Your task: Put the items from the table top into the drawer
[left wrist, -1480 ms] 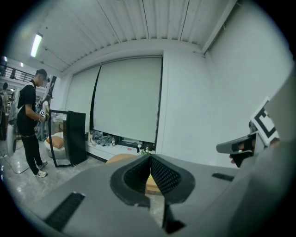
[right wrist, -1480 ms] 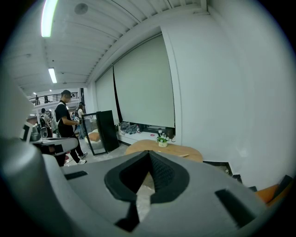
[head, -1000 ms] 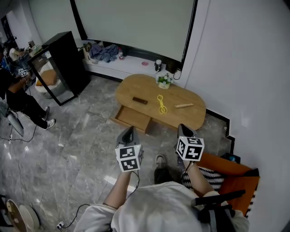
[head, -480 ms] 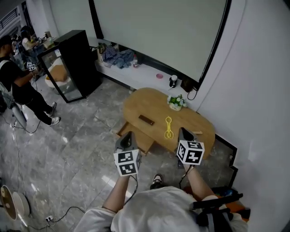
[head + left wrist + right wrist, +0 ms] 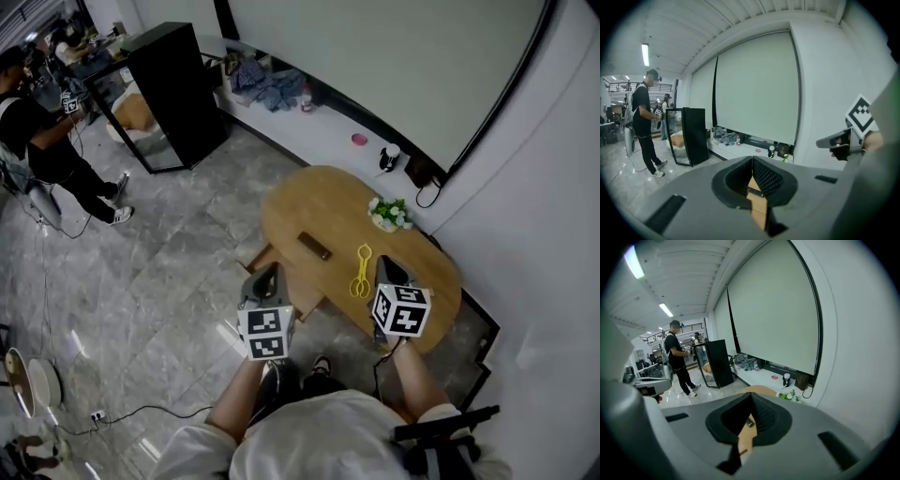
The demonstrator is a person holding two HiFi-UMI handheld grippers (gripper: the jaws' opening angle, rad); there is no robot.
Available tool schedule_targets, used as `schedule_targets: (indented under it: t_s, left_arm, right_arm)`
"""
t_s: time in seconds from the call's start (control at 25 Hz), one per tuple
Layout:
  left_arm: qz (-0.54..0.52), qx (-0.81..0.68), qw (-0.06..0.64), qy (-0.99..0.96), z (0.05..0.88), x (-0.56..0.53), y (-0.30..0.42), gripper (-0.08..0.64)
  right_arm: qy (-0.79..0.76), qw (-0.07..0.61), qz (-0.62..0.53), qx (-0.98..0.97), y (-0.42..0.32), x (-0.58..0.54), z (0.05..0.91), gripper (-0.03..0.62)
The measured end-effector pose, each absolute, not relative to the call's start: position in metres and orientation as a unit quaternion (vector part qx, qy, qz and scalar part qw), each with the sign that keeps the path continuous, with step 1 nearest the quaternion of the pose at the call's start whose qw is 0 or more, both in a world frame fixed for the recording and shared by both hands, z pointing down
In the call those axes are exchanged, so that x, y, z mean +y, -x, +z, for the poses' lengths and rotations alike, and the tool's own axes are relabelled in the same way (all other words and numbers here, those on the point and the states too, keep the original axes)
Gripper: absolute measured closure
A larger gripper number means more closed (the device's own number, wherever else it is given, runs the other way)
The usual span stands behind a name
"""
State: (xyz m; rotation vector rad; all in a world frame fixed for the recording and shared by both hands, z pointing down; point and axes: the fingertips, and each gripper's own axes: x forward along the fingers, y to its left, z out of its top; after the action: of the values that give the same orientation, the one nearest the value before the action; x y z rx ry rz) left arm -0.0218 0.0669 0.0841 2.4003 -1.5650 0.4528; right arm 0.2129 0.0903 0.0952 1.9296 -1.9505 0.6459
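An oval wooden table [image 5: 342, 211] stands by the wall ahead of me. On it lie a dark flat bar [image 5: 314, 246] and yellow tongs [image 5: 361, 271], with a small potted plant [image 5: 390, 214] behind them. The table's drawer [image 5: 292, 283] is pulled out on the near side, partly hidden by my left gripper [image 5: 266, 277]. That gripper hovers over the drawer's edge, shut and empty. My right gripper [image 5: 388, 273], shut and empty too, hangs over the table's near right part. In the left gripper view the bar [image 5: 754, 191] shows below the closed jaws [image 5: 752, 159]. The right gripper view shows shut jaws [image 5: 751, 395].
A black cabinet with a glass door [image 5: 173, 94] stands at the back left, with a person [image 5: 42, 141] beside it. A low white shelf [image 5: 319, 122] with clothes and small items runs under the big screen. A cable [image 5: 141, 427] and a fan [image 5: 28, 384] lie on the grey floor.
I have stepped toward the table, so it now lies right under the gripper tips. Both grippers travelled forward with me, staying shut. A light stick on the table's right is now hidden.
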Motion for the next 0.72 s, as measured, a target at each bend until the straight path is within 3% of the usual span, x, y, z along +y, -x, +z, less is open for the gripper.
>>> schedule_targets:
  t_s: [0.28, 0.72]
  left_arm:
    - [0.171, -0.538, 0.156, -0.810, 0.133, 0.009, 0.041, 0.552]
    - [0.206, -0.531, 0.193, -0.799, 0.238, -0.038, 0.041, 0.552]
  right_arm:
    - [-0.676, 0.165, 0.245, -0.675, -0.193, 0.032, 0.130, 0.600]
    - [-0.630, 0.228, 0.306, -0.676, -0.179, -0.002, 0.246, 0.600]
